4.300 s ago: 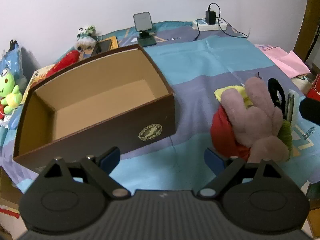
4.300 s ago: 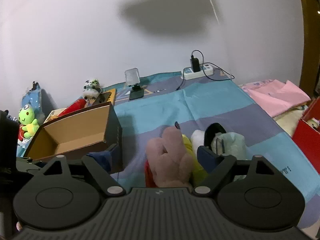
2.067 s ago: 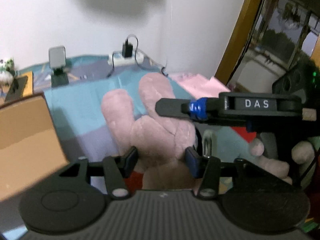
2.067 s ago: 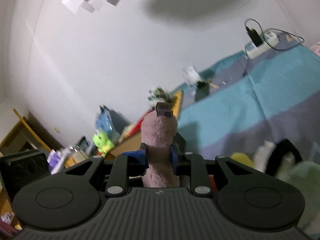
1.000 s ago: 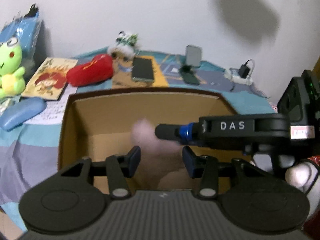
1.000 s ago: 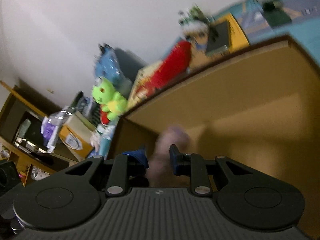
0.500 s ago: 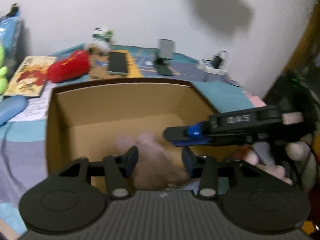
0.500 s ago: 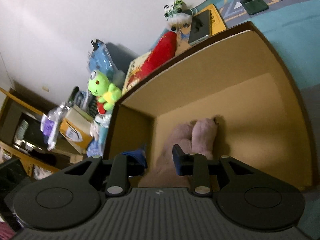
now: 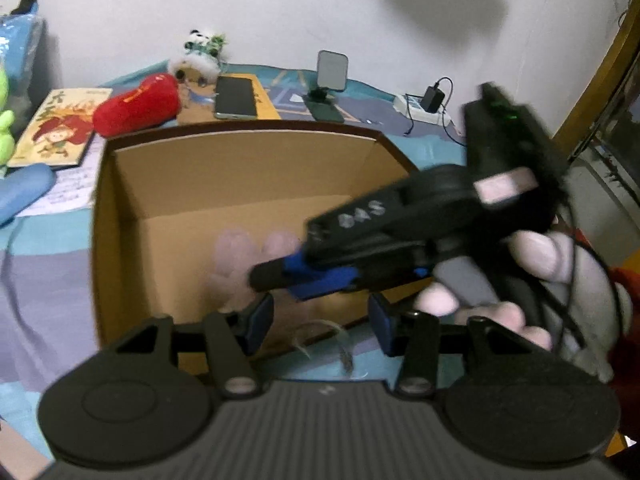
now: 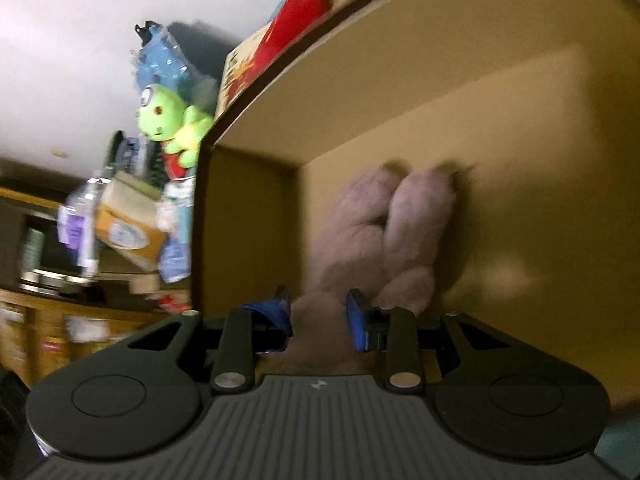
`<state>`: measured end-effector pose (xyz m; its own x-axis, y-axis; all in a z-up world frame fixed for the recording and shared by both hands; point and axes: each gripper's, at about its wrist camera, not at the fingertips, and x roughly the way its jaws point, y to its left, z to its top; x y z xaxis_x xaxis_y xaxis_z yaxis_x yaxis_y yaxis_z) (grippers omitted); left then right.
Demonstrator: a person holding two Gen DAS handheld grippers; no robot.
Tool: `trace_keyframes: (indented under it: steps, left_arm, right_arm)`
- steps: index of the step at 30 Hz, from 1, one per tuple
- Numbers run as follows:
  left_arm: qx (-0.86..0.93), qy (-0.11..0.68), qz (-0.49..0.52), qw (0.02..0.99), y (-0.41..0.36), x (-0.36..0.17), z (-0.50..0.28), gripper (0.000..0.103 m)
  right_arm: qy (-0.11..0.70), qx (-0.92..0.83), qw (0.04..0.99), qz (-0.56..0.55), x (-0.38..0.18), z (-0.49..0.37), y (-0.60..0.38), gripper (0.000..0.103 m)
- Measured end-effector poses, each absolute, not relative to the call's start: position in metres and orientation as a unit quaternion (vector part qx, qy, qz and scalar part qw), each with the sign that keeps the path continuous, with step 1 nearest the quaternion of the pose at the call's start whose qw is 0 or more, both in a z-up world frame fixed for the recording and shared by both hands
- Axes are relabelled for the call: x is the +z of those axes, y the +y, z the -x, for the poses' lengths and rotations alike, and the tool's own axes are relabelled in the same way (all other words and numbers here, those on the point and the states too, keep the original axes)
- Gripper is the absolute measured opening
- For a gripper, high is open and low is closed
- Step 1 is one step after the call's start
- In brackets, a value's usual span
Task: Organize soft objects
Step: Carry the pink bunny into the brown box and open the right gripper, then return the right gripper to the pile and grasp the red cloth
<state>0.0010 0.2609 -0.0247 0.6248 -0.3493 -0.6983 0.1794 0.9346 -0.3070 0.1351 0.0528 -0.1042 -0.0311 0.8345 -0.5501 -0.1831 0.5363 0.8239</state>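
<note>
Plush toy (image 10: pixel 384 232) apparently on floor inside box (image 9: pixel 240 184), phone (image 9: pixel 236 98) behind.

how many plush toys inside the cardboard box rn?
1. A pink long-eared plush toy lies on the floor of the brown cardboard box, its ears toward the far wall. The near corners are hidden behind the grippers, so more may be there.

Striped blue bedspread (image 9: pixel 44 300) carries the open cardboard box (image 9: pixel 120 208); behind it lie a red plush (image 9: pixel 136 104), a picture book (image 9: pixel 56 128), a phone (image 9: pixel 235 97) and a power strip (image 9: pixel 420 105).
</note>
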Motion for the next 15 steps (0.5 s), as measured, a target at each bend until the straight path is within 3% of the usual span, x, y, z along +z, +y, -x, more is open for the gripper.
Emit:
trace_keyframes:
  steps: [5,15]
  left_arm:
    - [-0.12,0.405,0.105,0.9,0.275,-0.021,0.011,0.049]
    - [-0.129,0.369,0.054,0.919,0.244,0.0,0.016,0.052]
  right_arm:
    - [0.555,0.411,0.674,-0.262,-0.088,-0.127,0.061,0.015]
    - [0.391,0.407,0.8,-0.203,-0.036,-0.078,-0.002,0.015]
